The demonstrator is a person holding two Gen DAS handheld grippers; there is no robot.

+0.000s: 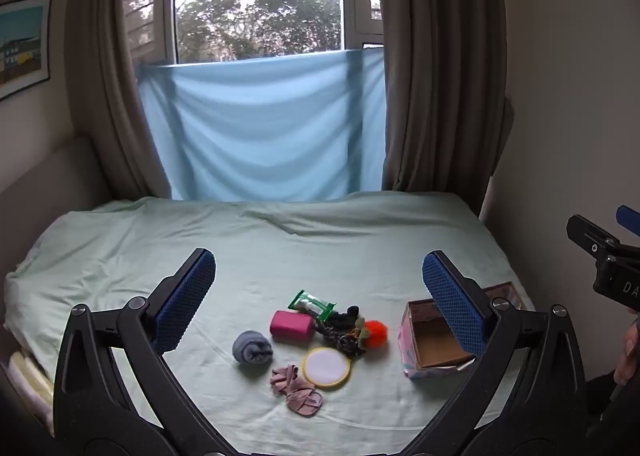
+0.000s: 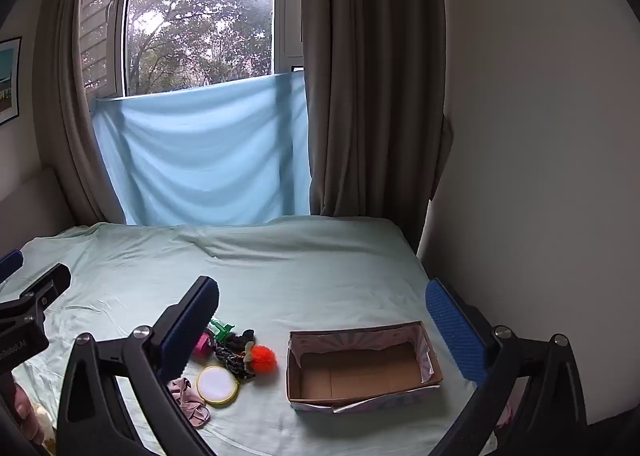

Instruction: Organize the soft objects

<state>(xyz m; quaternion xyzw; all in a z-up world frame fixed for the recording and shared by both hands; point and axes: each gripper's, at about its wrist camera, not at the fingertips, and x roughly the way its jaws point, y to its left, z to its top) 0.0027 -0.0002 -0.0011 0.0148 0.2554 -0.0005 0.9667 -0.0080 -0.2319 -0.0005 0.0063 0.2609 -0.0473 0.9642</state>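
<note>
Several soft things lie in a cluster on the pale green bed sheet (image 1: 280, 248): a rolled grey-blue sock (image 1: 252, 348), a pink block (image 1: 291, 324), a green packet (image 1: 313, 302), a dark braided rope toy (image 1: 340, 330), an orange pompom (image 1: 374, 334), a round white pad with a yellow rim (image 1: 327, 367) and a crumpled pink cloth (image 1: 296, 388). To their right stands an empty cardboard box (image 2: 360, 370). My left gripper (image 1: 318, 276) hovers open above the cluster. My right gripper (image 2: 320, 304) hangs open over the box, holding nothing.
The bed ends at a blue cloth (image 1: 260, 128) hung under a window, with brown curtains (image 1: 432, 76) on both sides. A wall (image 2: 540, 136) runs close along the bed's right side. Stacked bedding (image 1: 28, 376) shows at the left edge.
</note>
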